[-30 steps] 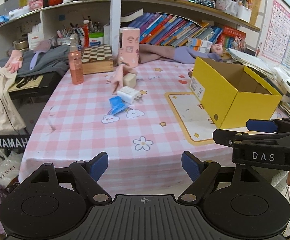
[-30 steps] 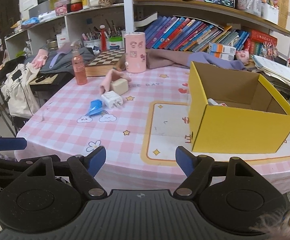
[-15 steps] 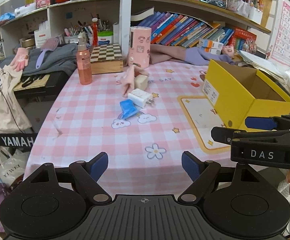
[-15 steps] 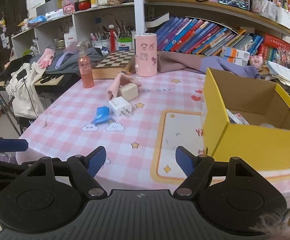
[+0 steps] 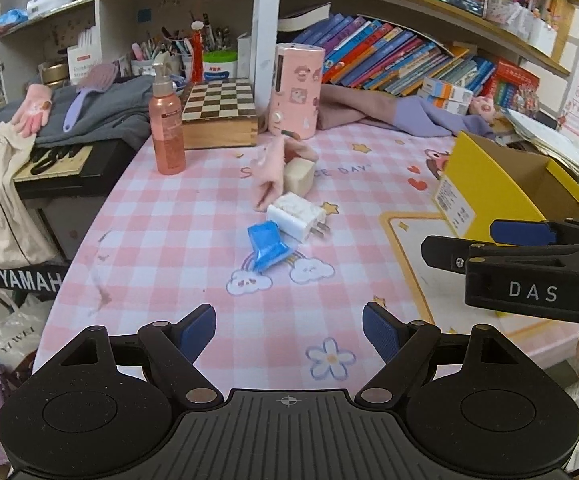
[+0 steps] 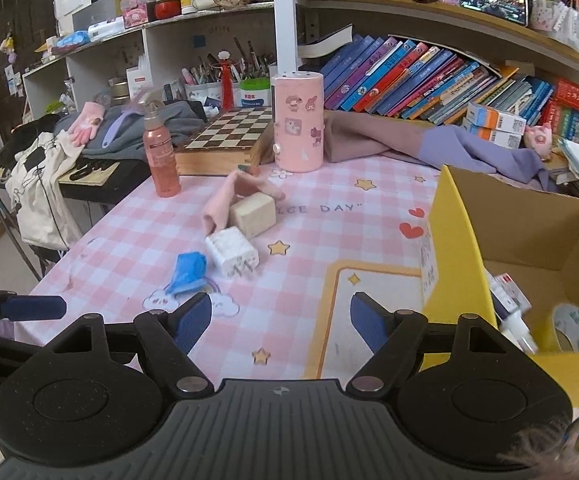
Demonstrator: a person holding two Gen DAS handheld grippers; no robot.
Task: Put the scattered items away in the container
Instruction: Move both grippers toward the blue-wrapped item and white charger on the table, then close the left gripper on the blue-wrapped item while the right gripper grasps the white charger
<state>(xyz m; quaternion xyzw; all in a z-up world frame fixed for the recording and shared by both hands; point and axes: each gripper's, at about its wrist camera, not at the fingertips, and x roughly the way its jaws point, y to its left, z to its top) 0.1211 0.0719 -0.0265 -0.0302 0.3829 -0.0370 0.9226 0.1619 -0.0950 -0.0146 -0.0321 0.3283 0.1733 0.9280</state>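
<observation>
On the pink checked tablecloth [image 5: 177, 240] lie a blue packet [image 5: 266, 245] [image 6: 187, 273], a white plug adapter [image 5: 296, 217] [image 6: 231, 257], a beige block [image 5: 298, 176] [image 6: 252, 215] and a pink cloth [image 5: 270, 168] [image 6: 225, 196], close together. The yellow cardboard box [image 5: 485, 192] [image 6: 461, 264] stands to their right, with a tape roll [image 6: 571, 326] and small packs inside. My left gripper [image 5: 289, 334] is open and empty, short of the blue packet. My right gripper [image 6: 280, 322] is open and empty, between the items and the box.
A pink spray bottle [image 5: 166, 124], a chessboard box [image 5: 219, 114] and a pink cylinder [image 5: 296, 90] stand at the table's far side, with shelves of books [image 6: 429, 76] behind. A keyboard with clothes [image 5: 69, 128] sits off the left edge.
Both grippers have moved forward over the table toward the scattered items, which now look larger and nearer. The box's inside has come into the right wrist view. Jaws unchanged.
</observation>
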